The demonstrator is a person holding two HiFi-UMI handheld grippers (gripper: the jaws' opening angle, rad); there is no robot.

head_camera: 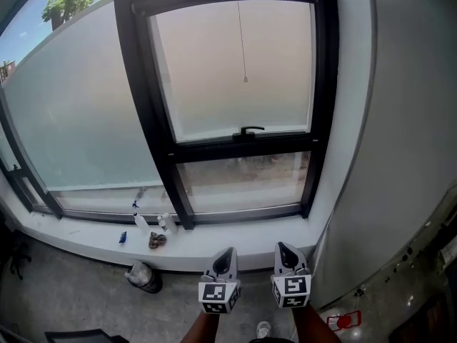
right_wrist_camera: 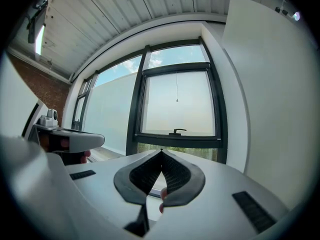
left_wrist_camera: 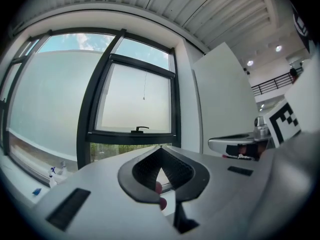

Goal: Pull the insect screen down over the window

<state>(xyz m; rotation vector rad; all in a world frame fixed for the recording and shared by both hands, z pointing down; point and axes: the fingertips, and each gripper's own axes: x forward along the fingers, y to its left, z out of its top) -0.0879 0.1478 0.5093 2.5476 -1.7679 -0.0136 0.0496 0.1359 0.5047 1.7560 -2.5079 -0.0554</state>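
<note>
The left gripper [head_camera: 227, 253] and right gripper [head_camera: 284, 249] (ribbed fingers [left_wrist_camera: 147, 168] closed) face black-framed window [head_camera: 235, 70].

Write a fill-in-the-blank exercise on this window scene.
The left gripper and right gripper both hold their jaws ____.
The cord hangs ____ the window handle.
That handle is coloured ____.
In the head view, the spray bottles stand to the ____ of both grippers.
Missing words: shut; above; black; left.

Sill items [head_camera: 157, 240] too small to identify; window [head_camera: 235, 70] left end cropped.
</note>
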